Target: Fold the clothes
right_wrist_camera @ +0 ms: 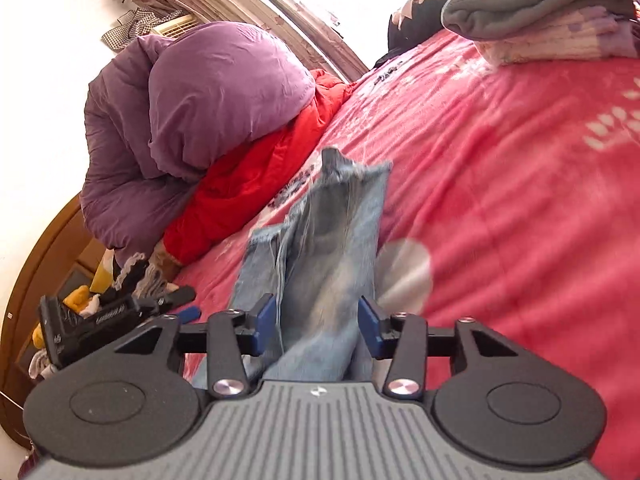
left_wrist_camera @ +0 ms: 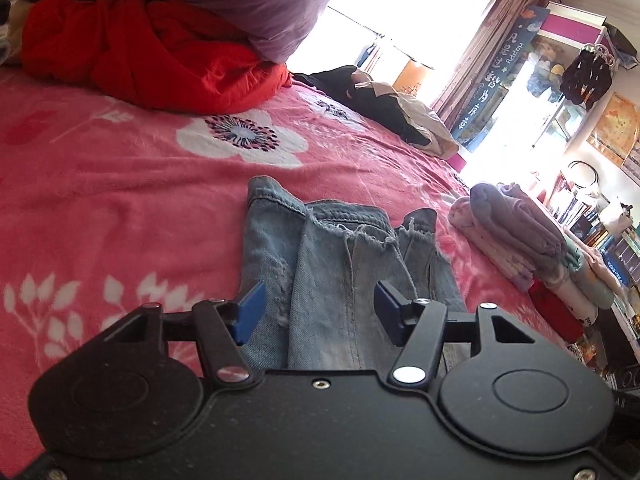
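Note:
Light blue jeans with frayed hems lie folded on the pink flowered bedspread. My left gripper is open, its blue pads either side of the denim, just above it. In the right wrist view the jeans run forward between my right gripper's blue pads; the jaws stand wide apart around the cloth without pinching it. The left gripper shows at the left edge of that view.
A purple duvet on a red quilt lies at the head of the bed. A stack of folded clothes sits at the bed's edge. Dark and white garments lie near the window. Shelves stand beyond.

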Demonstrator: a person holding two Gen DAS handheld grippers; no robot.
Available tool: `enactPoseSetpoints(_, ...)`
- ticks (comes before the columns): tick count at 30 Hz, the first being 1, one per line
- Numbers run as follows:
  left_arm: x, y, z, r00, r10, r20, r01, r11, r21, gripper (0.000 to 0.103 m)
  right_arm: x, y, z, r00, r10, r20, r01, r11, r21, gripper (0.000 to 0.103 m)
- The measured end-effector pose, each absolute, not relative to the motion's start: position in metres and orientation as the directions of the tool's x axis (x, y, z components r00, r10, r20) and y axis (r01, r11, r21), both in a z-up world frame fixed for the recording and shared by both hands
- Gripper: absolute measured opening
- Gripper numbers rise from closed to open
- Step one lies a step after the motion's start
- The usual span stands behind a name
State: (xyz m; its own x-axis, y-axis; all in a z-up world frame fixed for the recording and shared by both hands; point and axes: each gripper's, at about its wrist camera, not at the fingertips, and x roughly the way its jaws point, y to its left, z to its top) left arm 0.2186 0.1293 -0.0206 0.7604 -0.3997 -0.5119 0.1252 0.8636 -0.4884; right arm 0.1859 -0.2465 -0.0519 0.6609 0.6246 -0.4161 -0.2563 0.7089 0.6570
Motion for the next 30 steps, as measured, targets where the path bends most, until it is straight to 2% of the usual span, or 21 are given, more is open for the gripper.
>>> enactPoseSetpoints(3, 0.236, 0.128, -0.029, 0.741, -0.405, -0.536, 0.123, 0.866, -0.485, 0.058, 0.169, -0.243, -0.056, 0.676, 0.567, -0.471, -0.247, 0.776, 0.58, 0.048)
enactPoseSetpoints(5, 0.248, 0.126, -0.033, 0.73, -0.399, -0.556, 0.119, 0.874, -0.471, 0.058, 0.172, -0.242, -0.064, 0.682, 0.515, -0.519, -0.22, 0.822, 0.526, 0.06)
enactPoseSetpoints(10, 0.266, 0.118, -0.039, 0.713, -0.411, -0.568, 0.163, 0.885, -0.436, 0.057, 0.191, -0.263, -0.093, 0.694, 0.517, -0.5, -0.084, 0.749, 0.658, 0.061)
enactPoseSetpoints(12, 0.272, 0.114, -0.039, 0.706, -0.416, -0.573, 0.193, 0.892, -0.409, 0.054, 0.194, -0.262, -0.098, 0.702, 0.52, -0.487, -0.086, 0.74, 0.667, 0.063)
enactPoseSetpoints(15, 0.279, 0.108, -0.041, 0.693, -0.427, -0.581, 0.229, 0.895, -0.384, 0.047, 0.196, -0.25, -0.098, 0.705, 0.516, -0.487, -0.127, 0.767, 0.629, 0.076)
enactPoseSetpoints(17, 0.283, 0.105, -0.042, 0.684, -0.431, -0.589, 0.248, 0.896, -0.367, 0.047, 0.196, -0.239, -0.096, 0.705, 0.507, -0.496, -0.165, 0.797, 0.581, 0.089)
enactPoseSetpoints(20, 0.293, 0.1, -0.043, 0.671, -0.442, -0.596, 0.27, 0.893, -0.359, 0.037, 0.196, -0.221, -0.095, 0.706, 0.491, -0.51, -0.217, 0.836, 0.504, 0.099)
enactPoseSetpoints(23, 0.301, 0.095, -0.044, 0.662, -0.456, -0.595, 0.288, 0.888, -0.359, 0.034, 0.196, -0.222, -0.094, 0.707, 0.499, -0.501, -0.229, 0.832, 0.505, 0.102)
enactPoseSetpoints(25, 0.304, 0.09, -0.044, 0.659, -0.46, -0.596, 0.303, 0.887, -0.349, 0.022, 0.196, -0.226, -0.095, 0.71, 0.509, -0.487, -0.227, 0.82, 0.526, 0.102)
enactPoseSetpoints(26, 0.303, 0.089, -0.044, 0.663, -0.454, -0.595, 0.305, 0.89, -0.34, 0.006, 0.196, -0.226, -0.095, 0.711, 0.51, -0.483, -0.226, 0.818, 0.529, 0.102)
enactPoseSetpoints(30, 0.293, 0.095, -0.03, 0.717, -0.426, -0.551, 0.288, 0.902, -0.323, 0.001, 0.195, -0.221, -0.097, 0.719, 0.498, -0.485, -0.237, 0.831, 0.503, 0.103)
